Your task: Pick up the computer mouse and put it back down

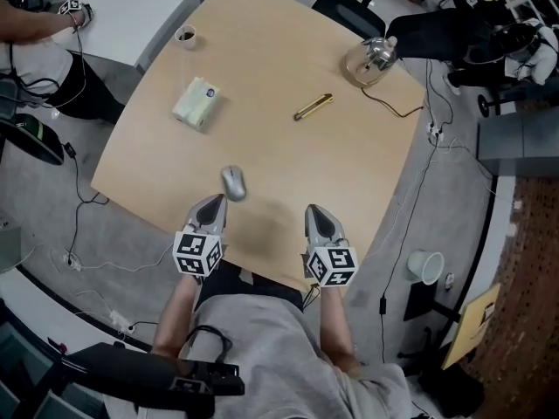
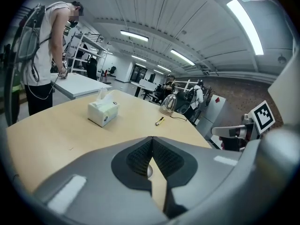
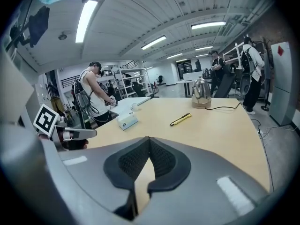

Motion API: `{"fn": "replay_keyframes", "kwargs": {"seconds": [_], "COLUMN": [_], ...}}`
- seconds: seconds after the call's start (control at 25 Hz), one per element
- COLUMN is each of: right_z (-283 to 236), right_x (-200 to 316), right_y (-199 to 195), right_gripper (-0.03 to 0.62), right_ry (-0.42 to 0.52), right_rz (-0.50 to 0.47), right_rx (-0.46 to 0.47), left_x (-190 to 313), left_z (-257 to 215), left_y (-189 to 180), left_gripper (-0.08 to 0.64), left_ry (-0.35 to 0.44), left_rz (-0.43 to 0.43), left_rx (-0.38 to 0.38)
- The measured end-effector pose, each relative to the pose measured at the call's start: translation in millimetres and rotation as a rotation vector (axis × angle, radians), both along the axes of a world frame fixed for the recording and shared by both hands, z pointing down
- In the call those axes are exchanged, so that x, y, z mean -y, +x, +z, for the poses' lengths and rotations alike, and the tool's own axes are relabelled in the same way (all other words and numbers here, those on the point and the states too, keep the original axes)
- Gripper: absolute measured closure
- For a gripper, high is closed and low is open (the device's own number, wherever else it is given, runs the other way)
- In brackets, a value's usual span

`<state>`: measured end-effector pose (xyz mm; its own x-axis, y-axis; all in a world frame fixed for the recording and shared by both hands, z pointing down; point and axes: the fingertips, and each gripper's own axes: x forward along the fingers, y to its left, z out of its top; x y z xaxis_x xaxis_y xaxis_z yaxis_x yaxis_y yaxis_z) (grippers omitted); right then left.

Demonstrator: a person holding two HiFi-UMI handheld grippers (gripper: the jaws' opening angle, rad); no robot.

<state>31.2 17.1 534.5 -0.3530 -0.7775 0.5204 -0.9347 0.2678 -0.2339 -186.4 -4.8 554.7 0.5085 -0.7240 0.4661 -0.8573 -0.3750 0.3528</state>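
Observation:
A grey computer mouse [image 1: 233,182] lies on the wooden table [image 1: 288,68] near its front edge. My left gripper [image 1: 215,203] is shut and empty, its tips just behind and slightly left of the mouse, apart from it. In the left gripper view only a sliver of the mouse [image 2: 149,172] shows behind the closed pads [image 2: 140,156]. My right gripper [image 1: 316,213] is shut too, holding nothing, over the table's front edge to the right of the mouse. In the right gripper view its pads [image 3: 159,159] meet at the tips over bare tabletop.
On the table lie a tissue box [image 1: 196,103], a yellow-handled tool [image 1: 313,106], a small cup [image 1: 185,35] and a kettle [image 1: 370,59] with its cord. A white bin [image 1: 424,266] and cables sit on the floor at right. A person [image 2: 47,55] stands by another desk.

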Motion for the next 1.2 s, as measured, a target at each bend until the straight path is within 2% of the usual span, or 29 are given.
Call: {"fn": "replay_keyframes", "kwargs": {"seconds": [0.28,0.72,0.76,1.2], "right_z": [10.6,33.4,33.6,38.4], "right_x": [13.3,22.2,22.5,23.5], "right_y": [11.3,32.5,32.1,49.0], "right_gripper": [0.586,0.586,0.586,0.586], "right_ry": [-0.012,-0.049,-0.049,-0.057], "right_rz": [-0.058,-0.073,-0.074,-0.064], "right_rx": [0.01,0.026,0.028,0.025], "left_x": [10.9,33.0,34.1,41.0], "left_z": [18.6,64.5,66.7,94.8], "left_y": [16.8,18.2,16.9,19.1], "left_gripper": [0.54,0.534,0.503,0.35], "left_ry": [-0.002,-0.086,-0.096,-0.218], "left_rz": [-0.003,-0.095,-0.099,-0.14], "left_rx": [0.03,0.124,0.128,0.167]}}
